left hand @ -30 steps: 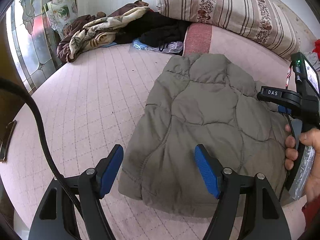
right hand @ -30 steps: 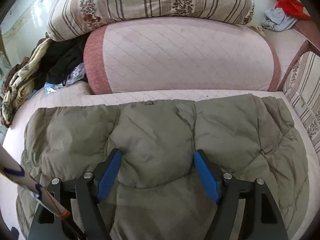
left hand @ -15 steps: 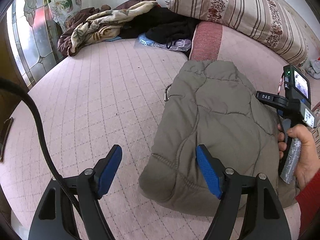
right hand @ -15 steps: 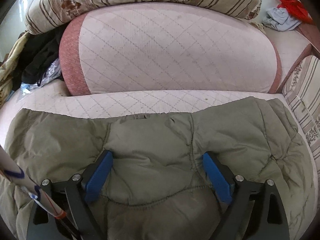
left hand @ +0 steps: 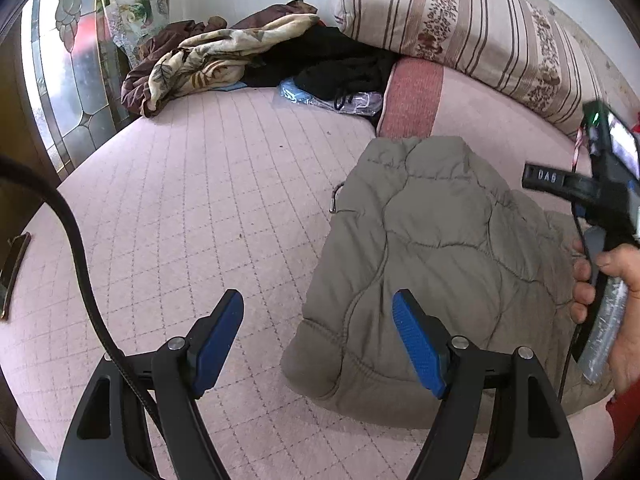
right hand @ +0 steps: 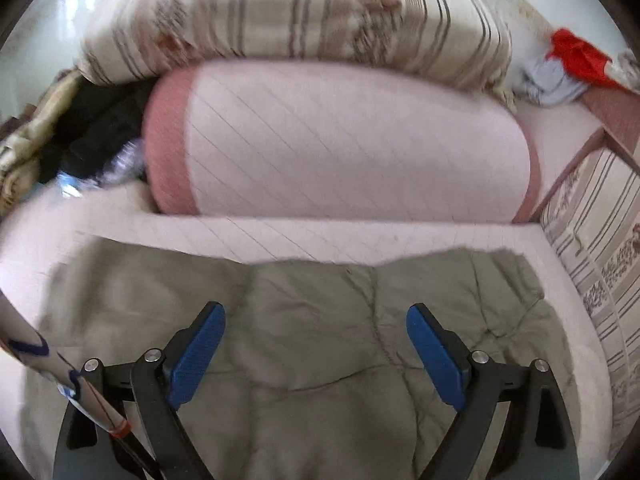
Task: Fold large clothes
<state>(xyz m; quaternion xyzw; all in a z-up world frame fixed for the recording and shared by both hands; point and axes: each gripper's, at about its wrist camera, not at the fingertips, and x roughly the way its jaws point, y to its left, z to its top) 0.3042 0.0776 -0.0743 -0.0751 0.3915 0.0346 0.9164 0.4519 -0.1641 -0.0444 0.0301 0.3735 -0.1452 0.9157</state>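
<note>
A pale pink quilted bed (left hand: 208, 200) fills the room, a long pink bolster (right hand: 352, 148) and a striped floral pillow (left hand: 480, 28) stacked at its head and a heap of loose blankets and dark clothes (left hand: 240, 60) pushed into the far corner. On the bedcover lies the task's garment, an olive quilted jacket (left hand: 432, 264), already doubled into a thick, puffy bundle just short of the bolster, with a small metal zipper pull (left hand: 335, 200) poking out at its left edge. The left gripper (left hand: 318, 338) hovers above the bundle's near left corner, its blue pads spread and pinching nothing; one pad sits over the jacket, the other over bare bedcover. The right gripper (right hand: 316, 354), its handle held in a person's hand (left hand: 616, 300) at the jacket's right side, hangs over the middle of the padding, jaws wide apart and clear of the cloth, the view blurred with motion. The fold appears close to finished; doing the remaining step well likely means taking hold low on the hem with both tools at matching corners, tucking the stray zipper pull inside, carrying the layer over evenly, then pressing the trapped air out so the padding does not spring back open.
</note>
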